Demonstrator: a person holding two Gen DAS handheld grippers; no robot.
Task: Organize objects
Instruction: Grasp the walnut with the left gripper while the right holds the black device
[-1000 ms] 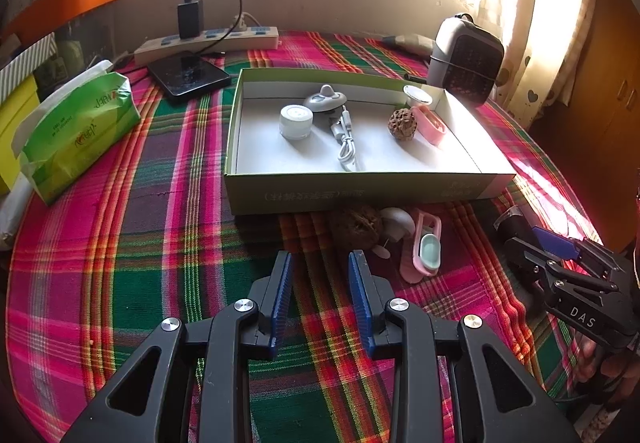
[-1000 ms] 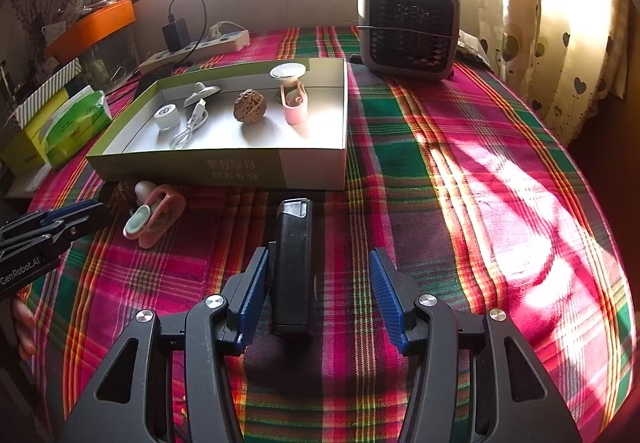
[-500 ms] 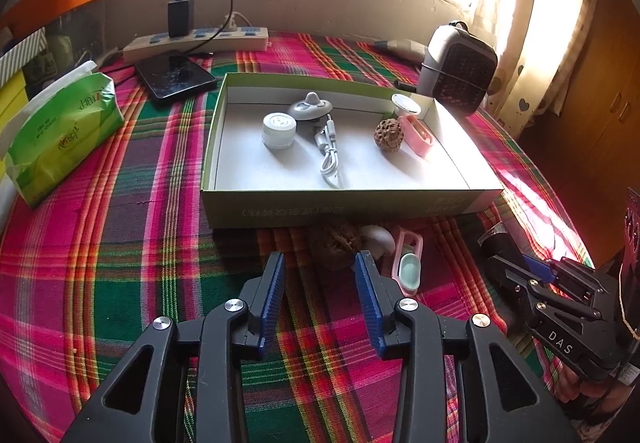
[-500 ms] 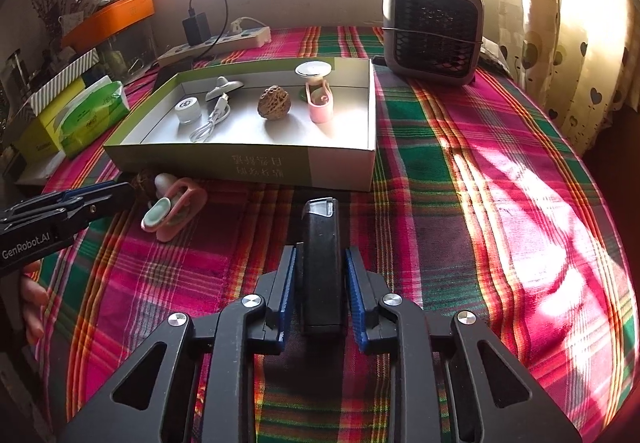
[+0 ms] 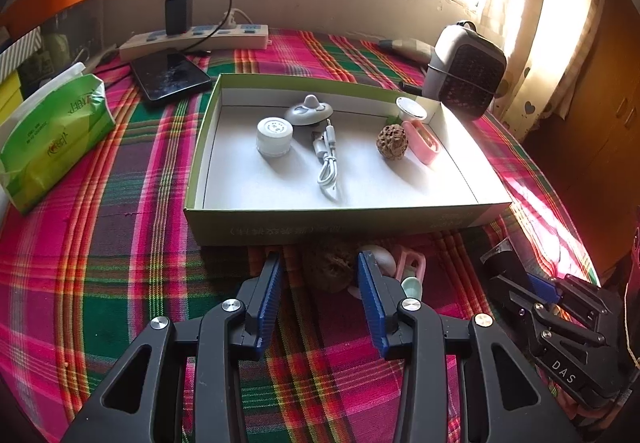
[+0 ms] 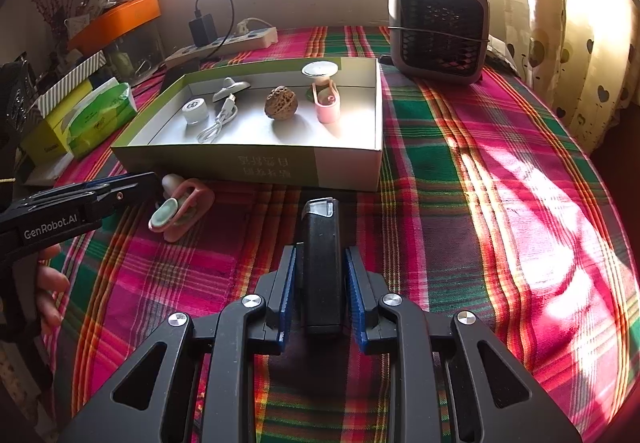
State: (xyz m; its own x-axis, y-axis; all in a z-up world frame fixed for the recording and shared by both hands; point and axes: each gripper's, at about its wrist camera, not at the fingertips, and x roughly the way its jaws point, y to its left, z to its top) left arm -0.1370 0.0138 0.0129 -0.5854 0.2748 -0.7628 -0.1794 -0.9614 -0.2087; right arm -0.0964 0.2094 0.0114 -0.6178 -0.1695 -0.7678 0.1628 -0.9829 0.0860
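- The black rectangular device (image 6: pixel 321 263) lies on the plaid tablecloth (image 6: pixel 460 203), just in front of the shallow green-and-white box (image 6: pixel 348 167) – lengthwise between the fingers of the right gripper (image 6: pixel 321 283), its clear-capped end toward the box.
- The right gripper points down at a slant toward the cloth; both blue pads (image 6: pixel 289 285) press on the device's long sides, so the jaws stand narrow and clamped on it. A second ago they stood wide on either side of it, not touching.
- The left gripper (image 5: pixel 319 299) is tilted down the same way, low over the cloth near the box's front wall; part of the hand (image 6: pixel 50 283) holding it shows in the right wrist view.
- Its jaws are opening, and stand clearly wider than a second ago. A brown walnut (image 5: pixel 330 273) sits on the cloth in the gap beyond the tips, with no pad touching it.
- Just beside the walnut (on its right) lie a whitish rounded piece (image 5: pixel 382 257) and a pink holder (image 5: pixel 412 267) with a pale green part.
- Inside the box: a white jar (image 5: pixel 274 136), a grey disc-shaped gadget (image 5: pixel 309 111), a coiled white cable (image 5: pixel 328 167), a second walnut (image 5: pixel 392 142) and another pink holder (image 5: pixel 422 141).
- Farther off: a small grey fan heater (image 6: pixel 438 29), a power strip (image 5: pixel 196 37), a phone (image 5: pixel 170 77) and a green tissue pack (image 5: pixel 52 135).
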